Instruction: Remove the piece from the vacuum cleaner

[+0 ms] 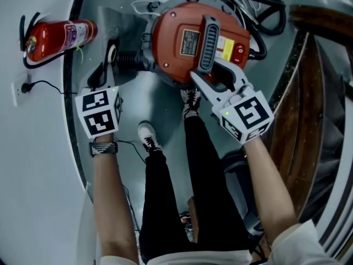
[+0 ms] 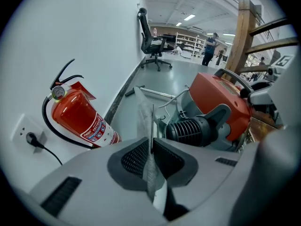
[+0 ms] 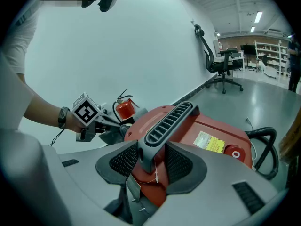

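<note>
Left tongs (image 2: 151,147) are pressed together on the piece (image 2: 146,121), a thin grey sheet that stands edge-on between the pads. It rises just beside the black ribbed hose stub (image 2: 188,131) on the wall side of the vacuum cleaner (image 1: 176,43). Whether the sheet still hangs on the machine I cannot tell. Right tongs (image 3: 151,157) pinch the near end of the grey slotted handle (image 3: 169,119) on top of the red body.

The vacuum cleaner stands on the grey floor (image 2: 188,79), near the dark skirting at the foot of the white wall (image 2: 70,32). A fire extinguisher (image 2: 80,117) leans at that wall, to the left of the left tongs and near them. On the right side a wooden frame (image 2: 244,36) closes the space in. Open floor runs away along the wall as far as an office chair (image 2: 153,41).

Counted: two tongs, one vacuum cleaner, one handle, one thin piece, one fire extinguisher, one office chair, and one wall socket (image 2: 30,138) with one plug in it.
</note>
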{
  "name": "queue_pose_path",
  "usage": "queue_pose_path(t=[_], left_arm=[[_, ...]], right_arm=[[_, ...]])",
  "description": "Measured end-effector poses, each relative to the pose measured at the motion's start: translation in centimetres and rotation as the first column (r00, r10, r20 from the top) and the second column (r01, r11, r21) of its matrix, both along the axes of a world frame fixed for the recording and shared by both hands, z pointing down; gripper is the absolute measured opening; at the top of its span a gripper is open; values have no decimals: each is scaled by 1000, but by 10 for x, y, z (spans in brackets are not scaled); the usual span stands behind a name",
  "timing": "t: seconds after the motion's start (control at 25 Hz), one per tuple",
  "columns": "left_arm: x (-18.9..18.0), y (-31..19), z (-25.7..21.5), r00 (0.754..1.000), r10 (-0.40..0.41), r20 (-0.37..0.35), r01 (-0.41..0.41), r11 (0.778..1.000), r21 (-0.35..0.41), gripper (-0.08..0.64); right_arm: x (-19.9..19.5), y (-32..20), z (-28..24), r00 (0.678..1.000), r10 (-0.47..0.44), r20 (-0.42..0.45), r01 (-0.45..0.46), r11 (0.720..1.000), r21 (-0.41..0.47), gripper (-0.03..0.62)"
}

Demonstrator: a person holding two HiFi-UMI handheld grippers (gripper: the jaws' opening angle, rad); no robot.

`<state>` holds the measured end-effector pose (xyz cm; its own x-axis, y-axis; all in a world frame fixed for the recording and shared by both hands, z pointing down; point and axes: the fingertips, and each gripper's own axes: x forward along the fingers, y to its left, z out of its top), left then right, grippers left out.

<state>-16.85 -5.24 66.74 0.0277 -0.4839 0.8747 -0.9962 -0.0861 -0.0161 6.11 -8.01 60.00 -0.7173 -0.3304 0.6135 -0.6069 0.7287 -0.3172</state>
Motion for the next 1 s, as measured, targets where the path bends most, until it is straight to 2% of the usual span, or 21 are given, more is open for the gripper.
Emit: queue_pose_path(t=[0.2, 0.36, 0.8, 1.0], left_arm=[[4, -1, -4, 999, 39, 0, -39, 999, 6, 34], [2, 0, -4, 1000, 22, 1, -22, 1000, 7, 34], [-3, 13, -19, 998, -13, -53, 15, 999, 35, 34], [-7, 20, -35, 1000, 11, -24, -10, 998, 62, 34]], right_arm=[[1, -1, 0, 1000, 4, -5, -4, 1000, 10, 192], [-1, 0, 1, 1000, 1, -1, -1, 1000, 1, 192], [0, 0, 2, 1000, -2, -9, 2, 1000, 8, 192], [0, 0, 3, 999, -36, -41, 36, 999, -2, 192]])
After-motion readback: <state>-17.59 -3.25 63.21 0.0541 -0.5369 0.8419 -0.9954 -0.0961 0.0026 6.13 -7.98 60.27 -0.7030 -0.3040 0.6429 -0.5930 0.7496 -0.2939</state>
